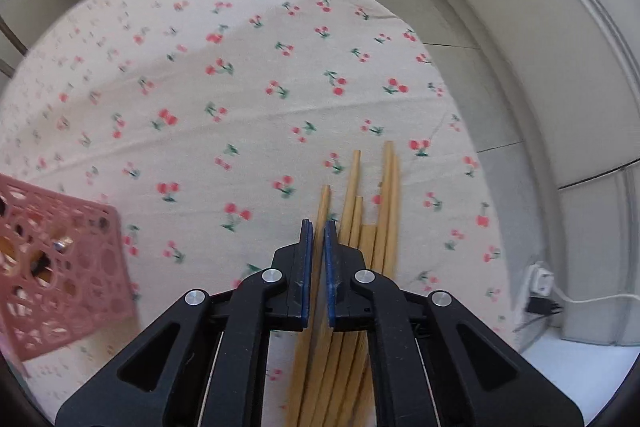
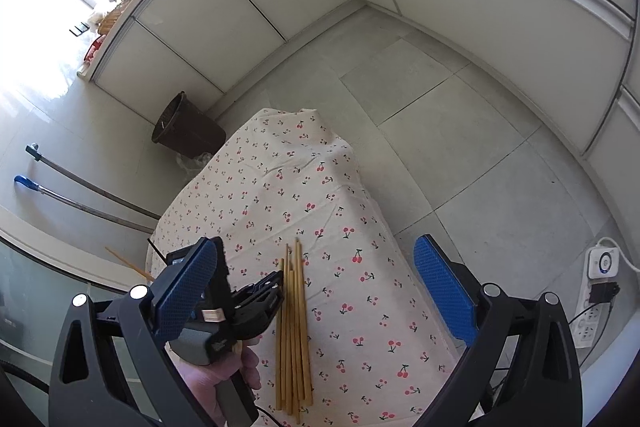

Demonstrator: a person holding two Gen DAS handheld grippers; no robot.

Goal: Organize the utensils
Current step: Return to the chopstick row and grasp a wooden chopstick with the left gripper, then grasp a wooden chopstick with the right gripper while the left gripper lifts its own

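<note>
**Left hand-held gripper closed on a chopstick at the bundle**

The left hand-held gripper [image 1: 319,227] is pointed steeply down at the counter [image 1: 240,87], which is covered by a cherry-print cloth. Its blue pads are drawn almost together, and one wooden chopstick [image 1: 325,201] is seen running up between them, its tip projecting just past the fingertips. In the right wrist view the same gripper [image 2: 276,287] is seen at the left edge of the bundle, carried by a hand [image 2: 224,379].

The remaining chopsticks [image 2: 294,327] are laid side by side on the cloth, roughly parallel, with uneven ends. They lie just to the right of the left hand-held gripper.

The right hand-held gripper [image 2: 316,291] is held above the bundle with its jaws spread wide; nothing is between its pads.

A pink perforated basket [image 1: 60,267] is placed on the cloth, well apart from the bundle, to its left. On the floor beyond the counter a dark wastebasket [image 2: 188,131] is standing near the cabinets, and a white power strip [image 2: 600,291] is lying at the right.
</note>
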